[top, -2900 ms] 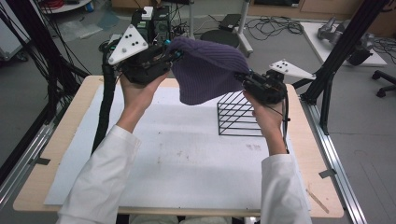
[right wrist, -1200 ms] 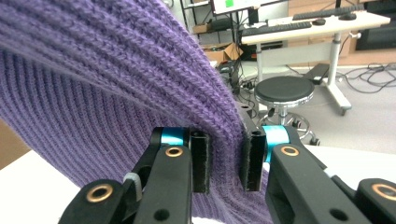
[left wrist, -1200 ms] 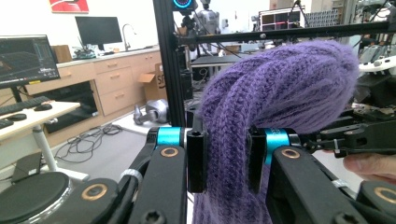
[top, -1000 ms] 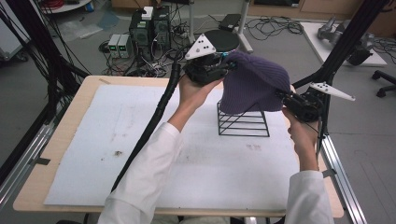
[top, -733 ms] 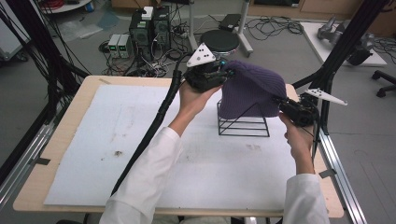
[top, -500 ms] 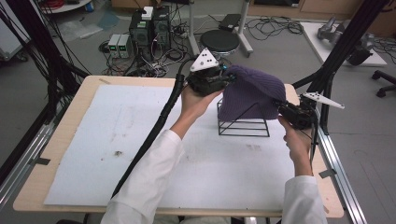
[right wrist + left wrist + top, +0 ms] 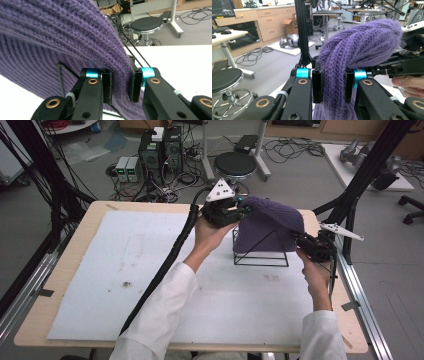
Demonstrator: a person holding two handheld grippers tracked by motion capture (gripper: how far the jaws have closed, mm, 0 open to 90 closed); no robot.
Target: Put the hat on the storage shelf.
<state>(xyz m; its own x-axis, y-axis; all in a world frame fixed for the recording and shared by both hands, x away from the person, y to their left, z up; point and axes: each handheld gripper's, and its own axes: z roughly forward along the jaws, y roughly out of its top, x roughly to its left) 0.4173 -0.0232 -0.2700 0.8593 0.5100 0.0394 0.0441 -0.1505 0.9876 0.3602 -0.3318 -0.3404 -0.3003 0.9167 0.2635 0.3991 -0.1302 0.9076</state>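
The purple knitted hat (image 7: 270, 222) is already draped over the top of the black wire rack (image 7: 261, 251), which stands on the far right part of the worktop (image 7: 70, 270). Both grippers hold it: the left gripper (image 7: 331, 85) has its fingers clamped on a thick fold of the knit, and the right gripper (image 7: 120, 85) has its fingers clamped on the opposite edge. It seems that what is left is to release both edges and settle the hat. Whether anything is inside the rack under the hat, I cannot tell.
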